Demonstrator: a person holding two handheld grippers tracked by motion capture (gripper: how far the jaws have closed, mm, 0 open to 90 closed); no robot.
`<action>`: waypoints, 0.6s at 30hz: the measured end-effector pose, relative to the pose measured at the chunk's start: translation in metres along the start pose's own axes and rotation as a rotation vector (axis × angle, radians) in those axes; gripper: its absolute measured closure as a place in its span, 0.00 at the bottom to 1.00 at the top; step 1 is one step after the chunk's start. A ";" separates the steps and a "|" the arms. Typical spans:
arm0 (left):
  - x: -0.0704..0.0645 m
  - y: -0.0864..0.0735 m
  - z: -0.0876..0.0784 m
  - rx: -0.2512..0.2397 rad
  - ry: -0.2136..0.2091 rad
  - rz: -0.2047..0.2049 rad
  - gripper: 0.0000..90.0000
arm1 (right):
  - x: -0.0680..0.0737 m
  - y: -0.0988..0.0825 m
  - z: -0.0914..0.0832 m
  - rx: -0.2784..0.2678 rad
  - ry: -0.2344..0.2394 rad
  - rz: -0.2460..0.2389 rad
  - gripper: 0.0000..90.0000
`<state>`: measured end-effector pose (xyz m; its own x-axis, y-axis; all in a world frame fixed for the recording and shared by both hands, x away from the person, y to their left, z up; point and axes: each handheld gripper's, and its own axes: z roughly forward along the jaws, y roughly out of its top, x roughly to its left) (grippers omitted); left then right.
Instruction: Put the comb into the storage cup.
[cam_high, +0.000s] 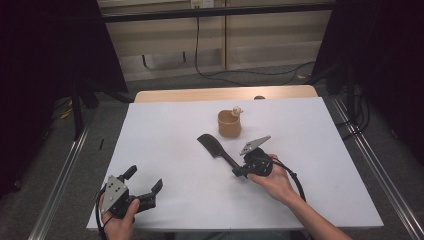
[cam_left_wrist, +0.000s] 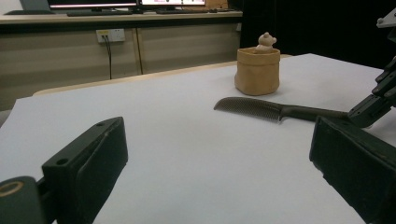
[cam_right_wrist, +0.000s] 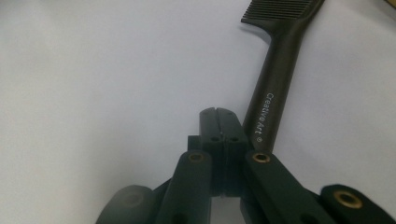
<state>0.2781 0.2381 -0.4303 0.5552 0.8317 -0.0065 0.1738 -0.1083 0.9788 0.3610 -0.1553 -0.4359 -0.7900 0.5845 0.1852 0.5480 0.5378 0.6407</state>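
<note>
A black comb (cam_high: 212, 146) lies flat on the white sheet (cam_high: 165, 125), teeth end towards the far left. My right gripper (cam_high: 236, 173) is shut, jaws pressed together with nothing between them, tips resting beside the end of the comb's handle (cam_right_wrist: 273, 93). In the right gripper view the handle, printed "Creative Art", runs along the right side of the closed jaws of the right gripper (cam_right_wrist: 219, 116). My left gripper (cam_high: 145, 179) sits at the near left, open and empty, pointing towards the comb (cam_left_wrist: 254, 108). A tan pot (cam_high: 229, 125) with a small bear figure (cam_high: 237, 111) stands behind the comb.
The white sheet covers most of a wooden table (cam_high: 200, 94). Metal rails (cam_high: 65, 170) run along both sides, and cables (cam_high: 240, 72) lie on the floor beyond. In the left gripper view the pot (cam_left_wrist: 258, 72) stands upright past the comb.
</note>
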 end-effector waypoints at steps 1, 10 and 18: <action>0.000 0.000 0.000 0.000 0.000 0.000 0.05 | 0.000 0.000 0.000 0.000 -0.002 -0.001 1.00; 0.000 0.000 0.000 0.003 0.002 0.003 0.05 | -0.004 -0.002 -0.001 0.002 -0.012 0.002 1.00; 0.000 0.000 0.000 0.003 0.000 0.000 0.05 | -0.005 -0.002 -0.002 -0.006 -0.017 0.003 1.00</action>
<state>0.2779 0.2380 -0.4302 0.5548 0.8320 -0.0062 0.1760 -0.1100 0.9782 0.3635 -0.1609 -0.4363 -0.7832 0.5968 0.1743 0.5489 0.5322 0.6446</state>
